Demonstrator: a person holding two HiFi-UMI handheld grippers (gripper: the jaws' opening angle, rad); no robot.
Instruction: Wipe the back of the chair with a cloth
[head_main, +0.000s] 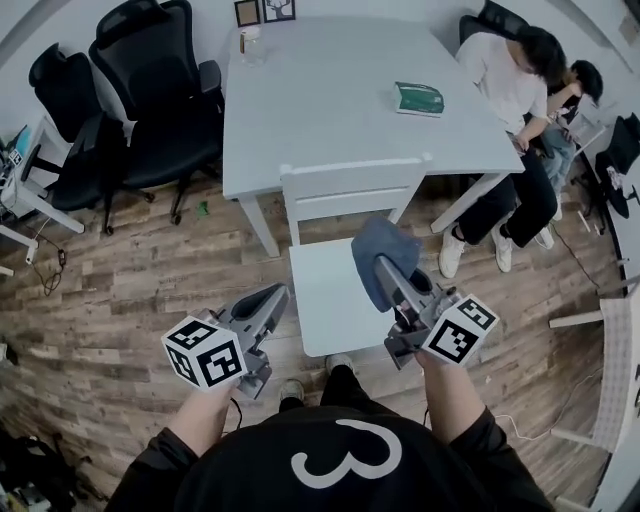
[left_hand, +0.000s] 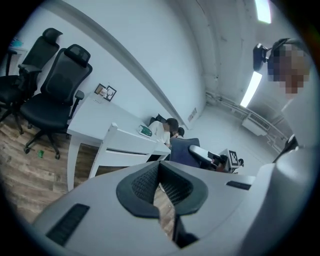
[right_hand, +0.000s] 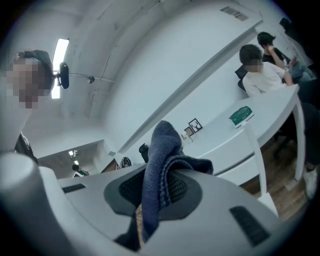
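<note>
Here's the right claw, clenched hard on the cloth: a dark blue rag, thick and nubbly like towelling, bunched into a soft fold that pokes up past the claw tips. From the head view it hangs above the seat, at about 1 o'clock from the person. The left claw sits low at 11 o'clock, pads drawn together on nothing at all.

Dead ahead at 12 o'clock stands the chair. It is white, hard and smooth-painted, with a flat top rail between two little corner posts and an open slot beneath it. It is tucked up against the pale bench, where a green book lies toward 1 o'clock. No wiping yet; cloth and rail are apart.

That rag looks light and floppy, and I'd expect it to drape and drag rather than push. A deep grip near the bunch, as it's held now, should keep it from slipping loose. The rail looks rigid enough to take pressure, though a light chair may scoot.
</note>
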